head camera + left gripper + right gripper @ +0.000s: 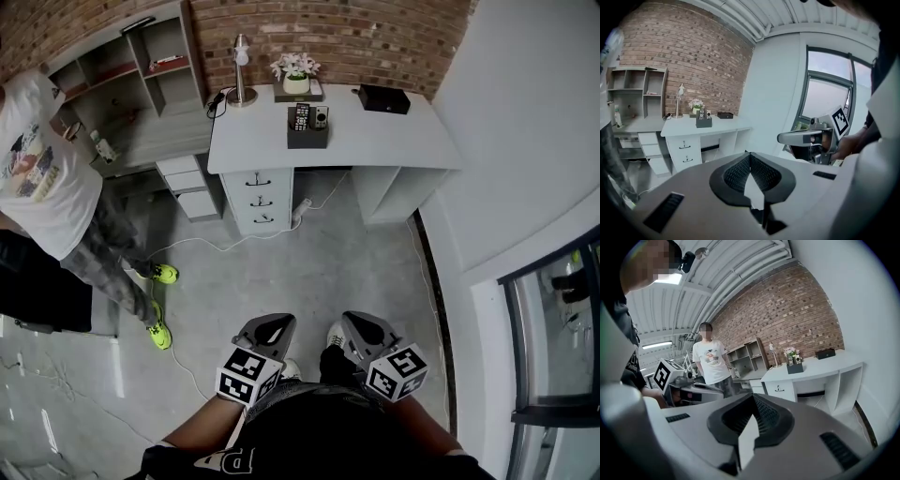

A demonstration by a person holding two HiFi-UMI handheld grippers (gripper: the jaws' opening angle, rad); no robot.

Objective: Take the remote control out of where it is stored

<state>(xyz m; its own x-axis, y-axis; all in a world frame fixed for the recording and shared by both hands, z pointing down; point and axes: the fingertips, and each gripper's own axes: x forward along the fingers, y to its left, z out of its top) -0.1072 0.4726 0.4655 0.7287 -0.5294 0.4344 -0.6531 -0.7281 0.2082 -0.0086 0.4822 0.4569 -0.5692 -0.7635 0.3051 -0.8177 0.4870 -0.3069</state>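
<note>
**While both tongs hang shut, the remote control stands far off on the desk**

Though we look down from well back in the room, we can pick out the remote control (301, 116). It stands upright in a dark holder (307, 140) towards the back of a white desk (394, 141), which is set against a brick wall (375, 37). Beside it in the same holder sits a paler, squarish thing, perhaps a second remote, but it is too small for us to tell.

Behind the holder is a potted flower (295, 73), with a desk lamp (241, 70) to its left and a black box (383, 98) to its right. A drawer unit (260, 200) fills the desk's left side, and a grey shelf unit (141, 66) stands further left. Grey floor (309, 272) lies between us and the desk, crossed by a white cable (220, 246). A person in a white T-shirt (37, 159) stands off to the left by the shelves, clear of the way to the desk.

We hold the left tongs (749, 153) and the right tongs (752, 396) low and side by side, well apart from the desk. Each has its ribbed pads pressed together at the tips, pinching nothing and touching nothing.

The remote's lower part is sunk in the holder. The bystander is cut off by the head view's left edge. Our own hands are mostly hidden under the marker cubes.
</note>
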